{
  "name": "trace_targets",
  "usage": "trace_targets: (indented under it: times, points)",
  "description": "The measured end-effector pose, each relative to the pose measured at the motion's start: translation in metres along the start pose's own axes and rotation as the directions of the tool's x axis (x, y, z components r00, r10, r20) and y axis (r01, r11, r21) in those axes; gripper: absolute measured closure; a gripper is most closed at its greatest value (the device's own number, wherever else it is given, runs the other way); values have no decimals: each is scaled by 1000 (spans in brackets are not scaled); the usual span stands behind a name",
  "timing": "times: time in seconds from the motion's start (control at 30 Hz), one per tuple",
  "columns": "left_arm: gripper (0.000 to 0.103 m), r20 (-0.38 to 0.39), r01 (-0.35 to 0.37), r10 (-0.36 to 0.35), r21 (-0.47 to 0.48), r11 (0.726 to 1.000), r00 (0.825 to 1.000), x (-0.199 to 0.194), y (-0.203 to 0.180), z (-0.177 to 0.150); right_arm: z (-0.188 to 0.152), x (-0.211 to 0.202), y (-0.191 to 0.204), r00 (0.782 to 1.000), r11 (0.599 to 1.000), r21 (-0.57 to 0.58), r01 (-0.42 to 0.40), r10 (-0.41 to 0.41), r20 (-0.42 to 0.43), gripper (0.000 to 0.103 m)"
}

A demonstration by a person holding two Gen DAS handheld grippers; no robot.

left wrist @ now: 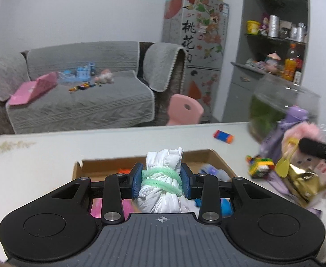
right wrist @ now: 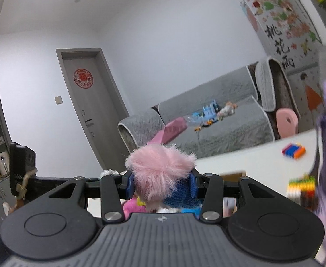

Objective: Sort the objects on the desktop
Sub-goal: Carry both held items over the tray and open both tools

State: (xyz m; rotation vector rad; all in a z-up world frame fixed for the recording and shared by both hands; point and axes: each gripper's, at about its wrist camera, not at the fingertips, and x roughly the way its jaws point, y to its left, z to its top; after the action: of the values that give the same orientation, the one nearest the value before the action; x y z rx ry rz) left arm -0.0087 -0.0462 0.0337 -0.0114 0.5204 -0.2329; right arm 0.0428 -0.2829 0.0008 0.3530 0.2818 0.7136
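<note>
- White cloth bundle (left wrist: 163,178), bound with a green fuzzy tie (left wrist: 160,179), stands roughly upright between the left gripper (left wrist: 162,181) jaws, which are closed on its middle; its long axis runs up and away from the camera.
- Directly beneath and ahead of the bundle lies the open cardboard box (left wrist: 109,166), already holding pink, orange and blue items, so the drop looks like a short lowering rather than a reach.
- Right gripper (right wrist: 161,185) has its jaws clamped on a pink fluffy toy (right wrist: 160,171) with a blue knitted part (right wrist: 181,194); in the left wrist view it is off to the right of the box, above the clutter.
- Clutter on the surface (left wrist: 40,155) right of the box: a multicoloured block toy (left wrist: 261,166), a gold packet (left wrist: 305,181), a purple bottle (left wrist: 293,116), a glass tank (left wrist: 274,104).
- A striped orange-blue block (left wrist: 223,137) lies well apart, beyond the box.
- Judging by positions, the left hand is nearer the box; the right one would cross the box's right wall (left wrist: 222,163) to reach it.
</note>
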Motion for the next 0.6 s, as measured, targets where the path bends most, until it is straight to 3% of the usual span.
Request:
trace_targets:
  times: [0.23, 0.6]
  points:
    - [60, -29, -74, 75, 30, 997, 997, 49, -3, 13, 12, 43, 0, 999, 998, -67, 14, -16, -35, 62]
    - [60, -159, -51, 50, 2, 999, 986, 105, 9, 2, -9, 79, -9, 985, 993, -99, 64, -78, -151, 61]
